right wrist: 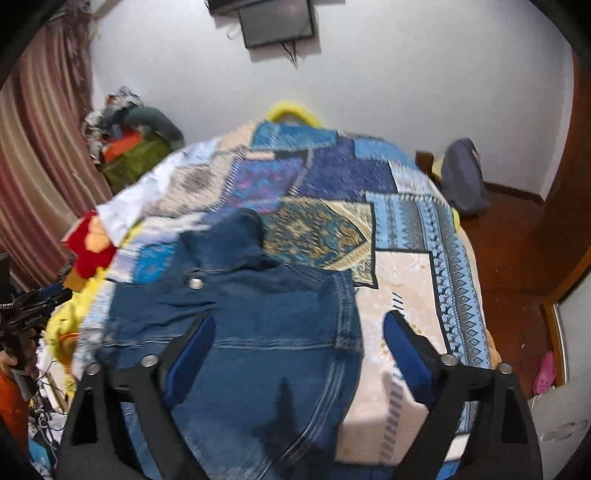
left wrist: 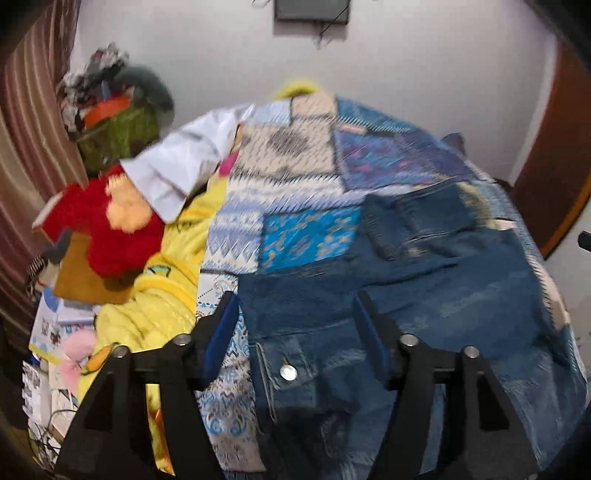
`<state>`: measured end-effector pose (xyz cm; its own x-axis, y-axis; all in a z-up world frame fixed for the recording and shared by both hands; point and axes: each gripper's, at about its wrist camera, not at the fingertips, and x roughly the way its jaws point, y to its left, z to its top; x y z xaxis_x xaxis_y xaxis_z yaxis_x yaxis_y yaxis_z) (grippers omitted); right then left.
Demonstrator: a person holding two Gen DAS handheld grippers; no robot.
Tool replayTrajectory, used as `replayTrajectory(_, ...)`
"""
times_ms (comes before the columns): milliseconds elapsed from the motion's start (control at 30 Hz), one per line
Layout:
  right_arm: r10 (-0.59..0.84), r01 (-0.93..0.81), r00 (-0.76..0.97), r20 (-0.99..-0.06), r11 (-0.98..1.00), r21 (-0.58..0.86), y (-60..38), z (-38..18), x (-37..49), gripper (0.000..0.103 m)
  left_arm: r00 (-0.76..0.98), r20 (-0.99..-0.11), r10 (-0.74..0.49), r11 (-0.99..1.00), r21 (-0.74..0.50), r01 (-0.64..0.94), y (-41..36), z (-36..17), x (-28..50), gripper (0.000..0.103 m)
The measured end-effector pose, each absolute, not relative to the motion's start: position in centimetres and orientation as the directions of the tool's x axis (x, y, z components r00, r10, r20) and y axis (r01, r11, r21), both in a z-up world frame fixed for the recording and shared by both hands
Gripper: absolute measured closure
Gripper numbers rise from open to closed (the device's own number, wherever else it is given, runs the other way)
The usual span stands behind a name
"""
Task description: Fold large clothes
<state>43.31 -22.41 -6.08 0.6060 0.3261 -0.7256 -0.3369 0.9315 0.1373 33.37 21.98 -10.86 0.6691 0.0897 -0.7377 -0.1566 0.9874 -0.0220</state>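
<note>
White wall (right wrist: 424,92) fills the background of both views, with a dark screen (right wrist: 277,22) mounted high on it and a striped curtain (right wrist: 40,166) hanging at the left. Below it a bed takes up most of the room, covered by a patchwork bedspread (right wrist: 406,225) of blue, cream and purple panels; a reddish wooden floor (right wrist: 517,258) shows to the right of it.

On the near part of the bedspread lies the denim jacket (left wrist: 443,291) — dark blue, spread flat, with a metal button (left wrist: 288,373) showing near its left edge and a sleeve or collar part bunched at its far end. It covers the near-left half of the bed in the right wrist view, leaving the cream panel beside it bare.

Along the bed's left side sit a yellow blanket (left wrist: 166,295), a white garment (left wrist: 184,166) draped over the edge, and a red plush toy (left wrist: 110,229) just beside it. Farther back, a pile of clothes (left wrist: 110,103) rests on a green box.

Both views are blurred. The left gripper (left wrist: 295,321) hangs just above the jacket's near-left edge, its 2 blue-padded fingers spread apart with nothing between them. The right gripper (right wrist: 299,347) hovers over the jacket's right edge — fingers also spread wide, one over denim and one over the cream panel, gripping nothing.
</note>
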Motion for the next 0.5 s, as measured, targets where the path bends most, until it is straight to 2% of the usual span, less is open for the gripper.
replayTrajectory(133,0.341,-0.357,0.633,-0.695,0.925,0.129,-22.4,-3.7,38.9,0.004,0.703,-0.708,0.064,0.995,-0.005,-0.095,19.8,-7.9,29.7,0.016)
replayTrajectory(200,0.336,-0.361,0.648,-0.683,0.926,0.113,-22.4,-3.1,37.1,0.0,0.716,-0.696,0.046,0.996,-0.019,-0.082,19.2,-7.1,27.9,0.016)
replayTrajectory(367,0.295,-0.344,0.695,-0.655,0.937,0.056,-22.6,-3.0,32.1,0.0,0.736,-0.677,-0.001,0.995,-0.076,-0.069,18.8,-6.7,24.0,0.015)
replayTrajectory(500,0.272,-0.343,0.689,-0.672,0.939,0.029,-23.0,-4.3,29.4,0.0,0.717,-0.697,-0.006,0.991,-0.1,-0.089,19.4,-8.1,21.2,0.013)
